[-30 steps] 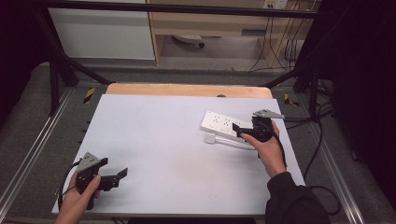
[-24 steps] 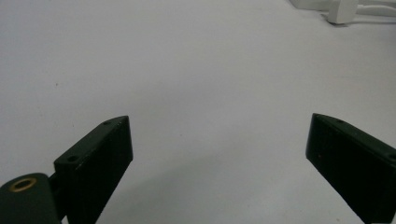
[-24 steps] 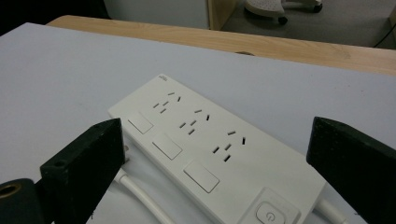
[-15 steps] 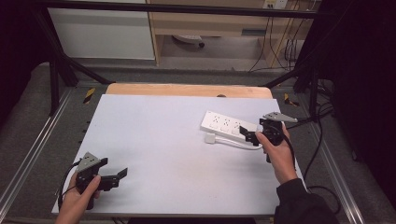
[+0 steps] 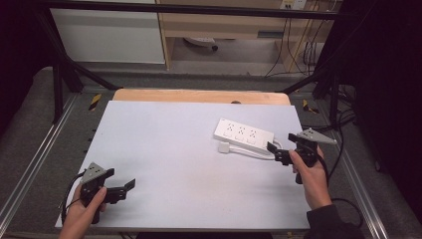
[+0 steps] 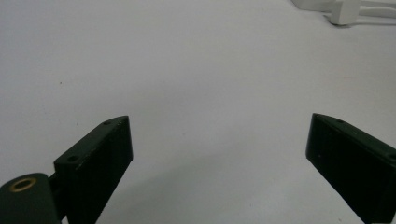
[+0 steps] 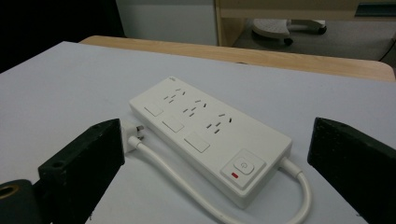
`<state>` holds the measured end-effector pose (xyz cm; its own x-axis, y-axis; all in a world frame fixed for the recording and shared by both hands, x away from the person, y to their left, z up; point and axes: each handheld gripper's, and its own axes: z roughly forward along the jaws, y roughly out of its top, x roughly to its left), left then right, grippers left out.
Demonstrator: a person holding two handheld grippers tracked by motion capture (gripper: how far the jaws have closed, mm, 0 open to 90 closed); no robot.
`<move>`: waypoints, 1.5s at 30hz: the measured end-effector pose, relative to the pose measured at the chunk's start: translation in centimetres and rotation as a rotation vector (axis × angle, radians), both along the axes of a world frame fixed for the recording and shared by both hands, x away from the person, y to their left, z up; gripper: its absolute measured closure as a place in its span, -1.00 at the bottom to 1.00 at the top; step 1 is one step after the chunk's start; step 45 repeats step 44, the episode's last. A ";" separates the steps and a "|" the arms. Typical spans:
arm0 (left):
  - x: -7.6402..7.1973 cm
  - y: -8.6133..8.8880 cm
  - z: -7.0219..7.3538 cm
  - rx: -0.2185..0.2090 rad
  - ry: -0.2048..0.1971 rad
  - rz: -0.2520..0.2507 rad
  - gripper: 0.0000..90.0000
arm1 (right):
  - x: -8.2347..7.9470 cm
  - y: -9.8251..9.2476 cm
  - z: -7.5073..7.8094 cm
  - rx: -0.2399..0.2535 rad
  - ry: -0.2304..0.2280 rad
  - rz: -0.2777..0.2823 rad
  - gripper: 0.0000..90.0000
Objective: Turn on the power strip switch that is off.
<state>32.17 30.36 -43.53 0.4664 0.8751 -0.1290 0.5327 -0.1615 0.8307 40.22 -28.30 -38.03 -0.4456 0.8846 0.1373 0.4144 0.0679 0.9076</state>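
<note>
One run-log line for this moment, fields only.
right gripper: open, empty, facing power strip | left gripper: open, empty, near table corner | plug: beside strip

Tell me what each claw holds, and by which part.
Nothing is held. The right claw stands open, facing the power strip with its jaws apart and off it. The left claw is open over bare table.

power strip [image 5: 244,135] on table [image 5: 164,144] right, plug [image 5: 224,147] just before it
</note>
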 end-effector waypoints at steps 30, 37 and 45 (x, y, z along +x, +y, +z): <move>-0.3 0.0 0.1 0.003 -0.002 -0.002 -0.84 | -5.5 -1.9 -5.1 -0.017 -0.006 -0.015 -0.87; -0.6 -0.3 0.2 0.000 -0.005 -0.012 -0.84 | -5.4 -0.3 -6.3 -0.061 0.054 0.038 -0.88; -0.7 -0.8 0.3 0.005 -0.007 -0.020 -0.84 | -5.1 1.5 -7.1 -0.128 0.088 0.090 -0.90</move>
